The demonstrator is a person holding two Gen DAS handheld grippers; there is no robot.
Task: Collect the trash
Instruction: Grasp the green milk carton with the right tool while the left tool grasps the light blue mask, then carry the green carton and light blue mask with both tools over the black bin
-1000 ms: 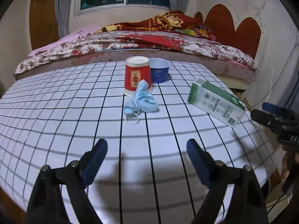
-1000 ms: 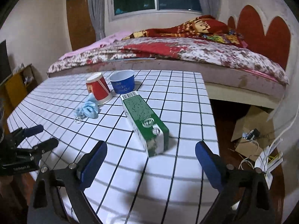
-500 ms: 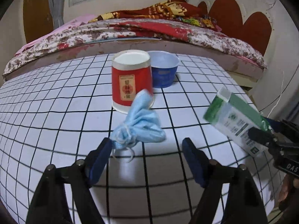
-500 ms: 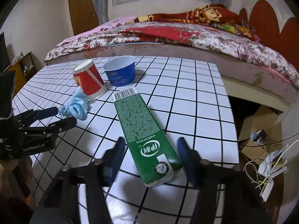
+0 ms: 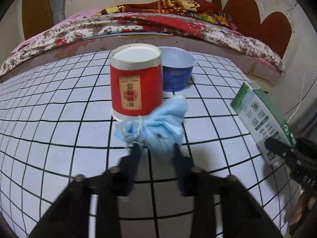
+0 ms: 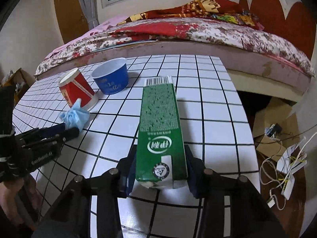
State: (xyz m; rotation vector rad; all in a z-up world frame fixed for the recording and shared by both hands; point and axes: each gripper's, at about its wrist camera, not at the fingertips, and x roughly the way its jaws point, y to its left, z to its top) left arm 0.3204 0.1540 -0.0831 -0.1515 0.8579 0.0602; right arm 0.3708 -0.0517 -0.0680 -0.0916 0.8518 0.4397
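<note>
Pinching a blue mask, the left claw; only the right view shows the right claw squeezing the carton.

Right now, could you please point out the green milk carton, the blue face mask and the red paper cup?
green milk carton [image 6: 158, 119], right wrist view, top face.
blue face mask [image 5: 158, 127], left wrist view, crumpled middle.
red paper cup [image 5: 136, 91], left wrist view, front label.

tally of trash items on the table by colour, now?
Red: 1, upside-down red paper cup
Blue: 2, upright blue paper bowl; crumpled light-blue face mask
Green: 1, green-and-white milk carton
Total: 4
</note>
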